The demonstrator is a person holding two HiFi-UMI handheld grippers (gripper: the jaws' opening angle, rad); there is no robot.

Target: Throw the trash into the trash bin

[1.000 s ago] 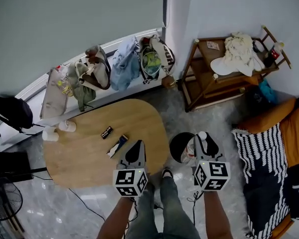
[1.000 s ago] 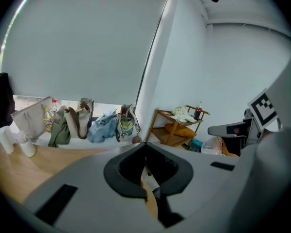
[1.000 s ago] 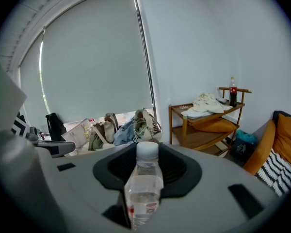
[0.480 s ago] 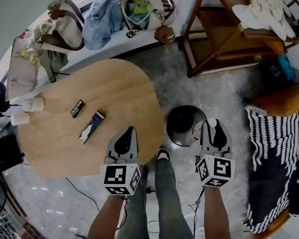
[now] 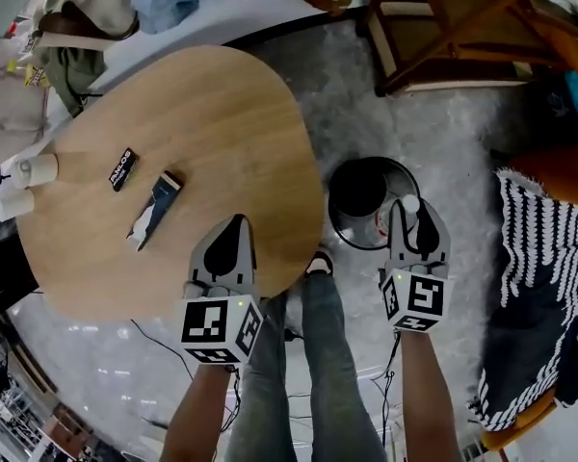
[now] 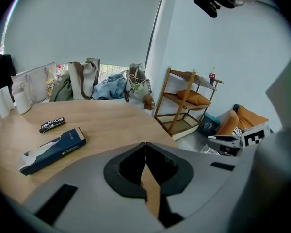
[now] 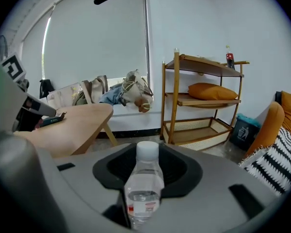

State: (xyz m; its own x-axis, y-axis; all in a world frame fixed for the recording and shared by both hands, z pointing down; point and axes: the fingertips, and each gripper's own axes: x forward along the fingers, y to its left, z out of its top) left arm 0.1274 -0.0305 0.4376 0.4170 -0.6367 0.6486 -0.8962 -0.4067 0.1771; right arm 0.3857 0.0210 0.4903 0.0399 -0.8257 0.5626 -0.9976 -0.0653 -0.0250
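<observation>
A clear plastic bottle (image 7: 144,191) with a white cap (image 5: 409,204) is held in my right gripper (image 5: 411,212), which is shut on it. That gripper hangs over the near right rim of the black trash bin (image 5: 333,195) on the floor. My left gripper (image 5: 235,225) is shut with nothing between its jaws, above the near edge of the wooden table (image 5: 222,114). A dark blue box (image 5: 155,208) and a small black packet (image 5: 122,168) lie on the table. In the left gripper view the box (image 6: 53,149) lies to the left of the closed gripper (image 6: 145,145).
Two white cups (image 5: 31,171) stand at the table's left edge. Bags and clothes (image 5: 87,12) line a white ledge behind it. A wooden shelf (image 5: 443,37) stands beyond the bin, and a striped cushion (image 5: 539,287) lies at the right. The person's legs (image 5: 308,354) are below.
Both grippers have sunk toward the table and the bin. The head view has tipped further down, so the table and bin look bigger. The bottle stays gripped.
</observation>
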